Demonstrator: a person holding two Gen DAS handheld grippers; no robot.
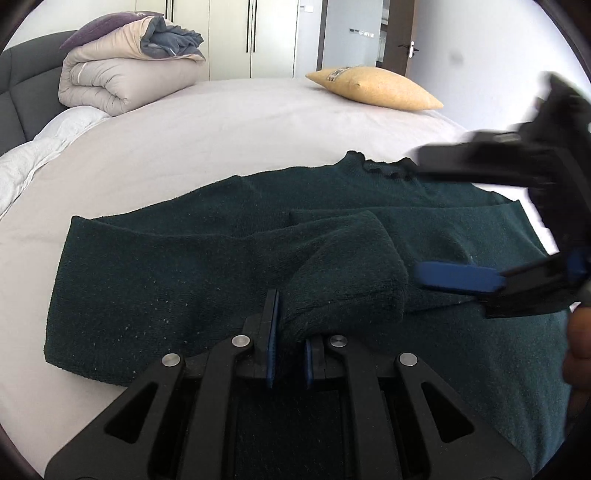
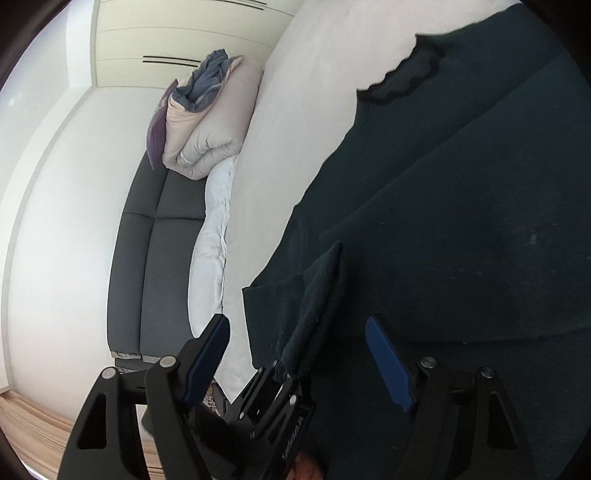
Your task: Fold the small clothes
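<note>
A dark green sweater (image 1: pixel 166 266) lies flat on the pale bed sheet (image 1: pixel 221 129), its frilled collar (image 1: pixel 384 168) at the far side. My left gripper (image 1: pixel 290 332) is shut on the sleeve cuff (image 1: pixel 351 273), which is lifted and folded over the sweater's body. My right gripper (image 1: pixel 421 218) comes in from the right, jaws open, blue pads (image 1: pixel 458 277) over the sweater beside the sleeve. In the right wrist view the right gripper (image 2: pixel 297 321) stands open around the raised sleeve (image 2: pixel 321 295) without pressing on it, and the left gripper (image 2: pixel 280 373) pinches that sleeve's end.
A folded duvet (image 1: pixel 125 77) sits at the far left by the grey headboard (image 1: pixel 26 85). A yellow pillow (image 1: pixel 373 88) lies at the far right of the bed. Wardrobe doors (image 1: pixel 236 33) stand behind. A hand (image 1: pixel 580 350) shows at the right edge.
</note>
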